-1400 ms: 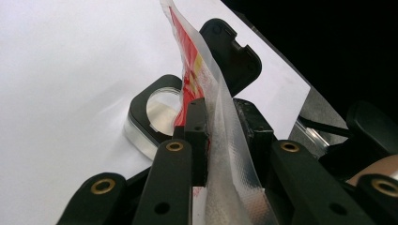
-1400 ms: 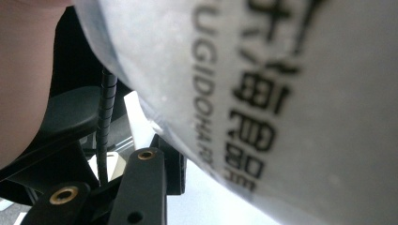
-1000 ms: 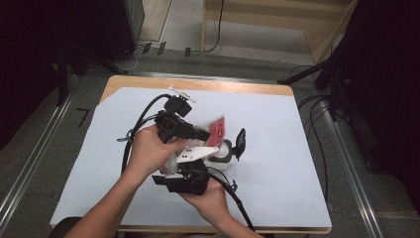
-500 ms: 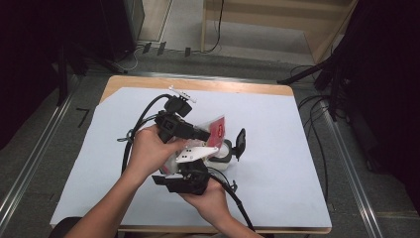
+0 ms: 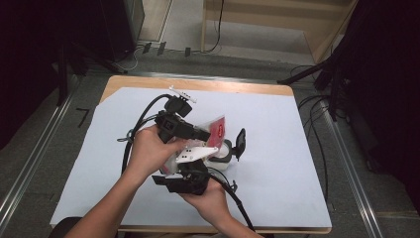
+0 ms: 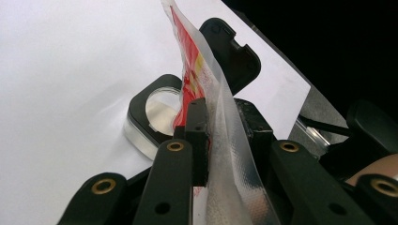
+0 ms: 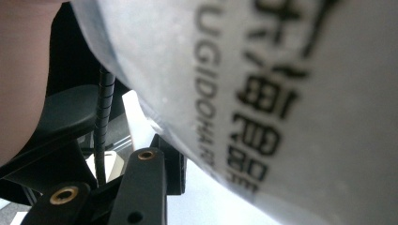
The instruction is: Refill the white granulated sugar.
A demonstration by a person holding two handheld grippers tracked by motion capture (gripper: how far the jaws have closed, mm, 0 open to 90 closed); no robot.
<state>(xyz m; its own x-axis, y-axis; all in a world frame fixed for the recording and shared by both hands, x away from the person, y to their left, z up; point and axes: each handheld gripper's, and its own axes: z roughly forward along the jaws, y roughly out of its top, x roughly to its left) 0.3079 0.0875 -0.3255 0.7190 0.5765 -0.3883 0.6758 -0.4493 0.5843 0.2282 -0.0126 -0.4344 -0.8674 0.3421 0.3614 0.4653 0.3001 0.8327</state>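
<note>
two grippers clamp one red-and-clear pouch (image 6: 197, 79) above the white-sheeted bench (image 5: 277, 139); left gripper (image 6: 220, 122) and right gripper (image 5: 190, 173) jaws both grip it.

Right claw view: pale plastic pouch (image 7: 291, 93) sits right up against the lens — black printed lettering, partly Latin, partly characters, blurred. One black claw finger (image 7: 141, 187) rises bottom left, its tip at the pouch edge. A ribbed black cable (image 7: 104, 117) hangs behind — hand (image 7: 23, 79) at far left.

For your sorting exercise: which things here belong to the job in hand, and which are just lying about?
In the job:
red and clear packet
left tool
right tool
open black-lidded container

Lying about:
white sheet
floor cables
</note>
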